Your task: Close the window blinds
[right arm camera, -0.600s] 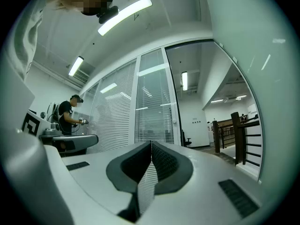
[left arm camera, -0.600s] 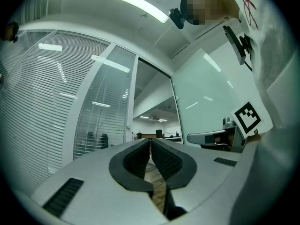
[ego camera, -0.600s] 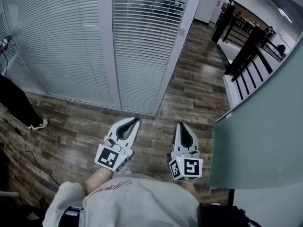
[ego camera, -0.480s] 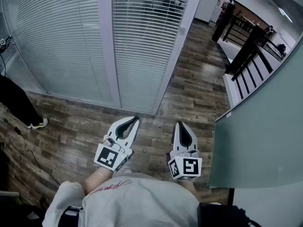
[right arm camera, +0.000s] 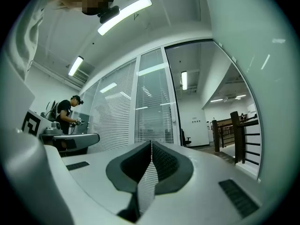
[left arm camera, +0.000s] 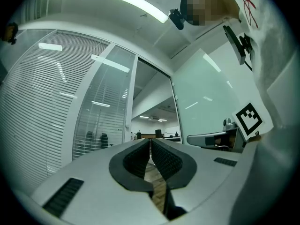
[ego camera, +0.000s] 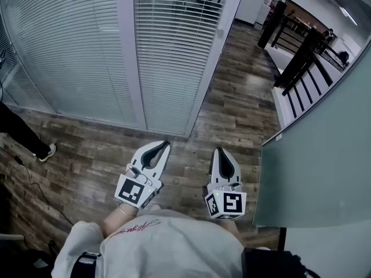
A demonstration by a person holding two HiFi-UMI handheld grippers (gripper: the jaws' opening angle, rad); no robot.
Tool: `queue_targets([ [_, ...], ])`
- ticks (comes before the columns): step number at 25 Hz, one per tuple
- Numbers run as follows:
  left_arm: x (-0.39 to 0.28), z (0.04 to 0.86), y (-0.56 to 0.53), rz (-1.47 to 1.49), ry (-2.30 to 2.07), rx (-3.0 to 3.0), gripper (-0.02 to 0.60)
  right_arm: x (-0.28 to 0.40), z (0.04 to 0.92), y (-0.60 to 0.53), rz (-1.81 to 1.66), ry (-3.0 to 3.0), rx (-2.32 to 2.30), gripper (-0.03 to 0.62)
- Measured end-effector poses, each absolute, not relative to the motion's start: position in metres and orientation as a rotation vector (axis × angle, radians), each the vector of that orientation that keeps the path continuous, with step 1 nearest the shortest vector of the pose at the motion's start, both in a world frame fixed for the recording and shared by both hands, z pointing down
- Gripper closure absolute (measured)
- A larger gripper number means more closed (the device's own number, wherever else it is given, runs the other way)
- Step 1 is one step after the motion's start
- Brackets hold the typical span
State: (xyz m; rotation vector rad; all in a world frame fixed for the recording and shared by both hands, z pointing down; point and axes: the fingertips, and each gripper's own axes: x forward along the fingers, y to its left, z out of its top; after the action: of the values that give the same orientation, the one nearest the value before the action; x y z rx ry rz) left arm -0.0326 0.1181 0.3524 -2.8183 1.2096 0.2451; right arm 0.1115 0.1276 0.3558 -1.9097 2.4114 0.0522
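White slatted blinds hang behind two glass panels ahead of me. The wide left blind (ego camera: 69, 51) has its slats turned flat. The narrower right blind (ego camera: 174, 51) still lets dark shapes show through its slats. Both grippers are held low over the wood floor, well short of the glass. My left gripper (ego camera: 164, 146) points at the foot of the right panel, shut and empty. My right gripper (ego camera: 218, 152) beside it is also shut and holds nothing. In the left gripper view the left gripper (left arm camera: 150, 142) faces the see-through blind (left arm camera: 98, 121). The right gripper (right arm camera: 151, 143) faces the blinds (right arm camera: 152, 116).
A white frame post (ego camera: 128, 57) divides the two panels. A person's dark leg and shoe (ego camera: 26, 135) stand at the left, with a cable (ego camera: 35, 184) on the floor. A frosted glass wall (ego camera: 319, 155) rises close on my right. A black railing (ego camera: 301, 57) lies beyond it.
The grippers have hardly moved and both stay shut. The view has shifted a little, and the person's leg at the left has slid further toward the edge.
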Motion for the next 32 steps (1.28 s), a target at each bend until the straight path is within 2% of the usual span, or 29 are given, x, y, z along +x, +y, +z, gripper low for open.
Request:
queue_targets([
  [15, -0.019, 0.374, 0.115, 0.257, 1.282, -2.789, 0.561, 0.13, 0.381, 0.128, 0.047, 2.455, -1.859, 0.572],
  [32, -0.031, 0.362, -0.043, 0.3, 1.248, -2.78, 0.561, 0.116, 0.382, -0.027, 0.042, 2.463, -1.876, 0.572],
])
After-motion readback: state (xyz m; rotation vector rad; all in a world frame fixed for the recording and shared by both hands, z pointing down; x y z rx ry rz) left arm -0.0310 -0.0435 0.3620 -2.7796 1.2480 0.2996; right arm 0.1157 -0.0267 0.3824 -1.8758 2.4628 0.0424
